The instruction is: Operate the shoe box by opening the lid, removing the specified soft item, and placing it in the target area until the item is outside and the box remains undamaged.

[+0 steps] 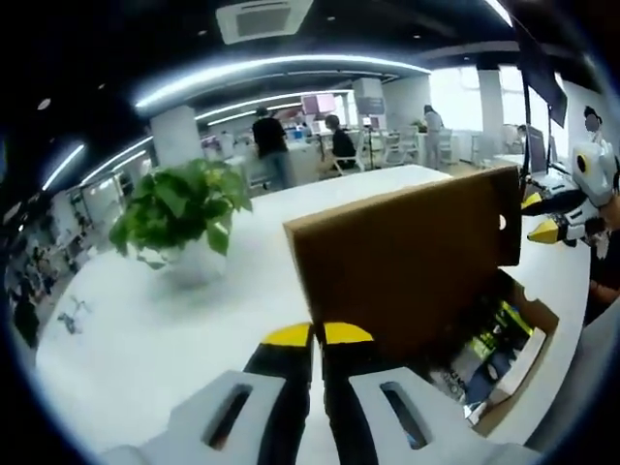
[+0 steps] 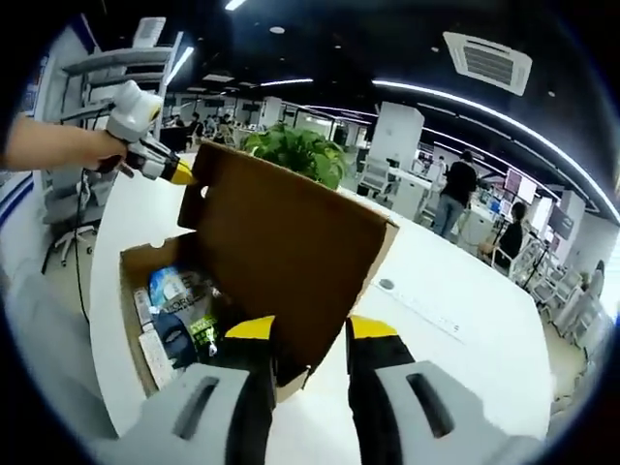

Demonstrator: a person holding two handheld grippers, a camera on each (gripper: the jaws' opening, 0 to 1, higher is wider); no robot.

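A brown cardboard shoe box (image 2: pixel 136 260) lies open on the white table (image 2: pixel 455 320), its lid (image 2: pixel 281 262) standing upright. Inside are a blue and white packet (image 2: pixel 172 287), a dark soft item (image 2: pixel 176 334) and a green and black piece (image 2: pixel 203 334). My right gripper (image 2: pixel 313 329) is open, one jaw on each side of the lid's near end. In the left gripper view the lid's (image 1: pixel 407 262) outer face rises just beyond my left gripper (image 1: pixel 318 334), whose jaws are shut with nothing seen between them. The left gripper (image 2: pixel 179 174) touches the lid's far corner. The right gripper (image 1: pixel 539 217) sits by the lid's other end.
A potted green plant (image 1: pixel 184 208) stands on the table behind the lid, plant (image 2: pixel 300 150) showing above it. A hand (image 2: pixel 58 145) holds the left gripper. A small object (image 1: pixel 73 315) lies at the table's left. Several people and desks are far behind.
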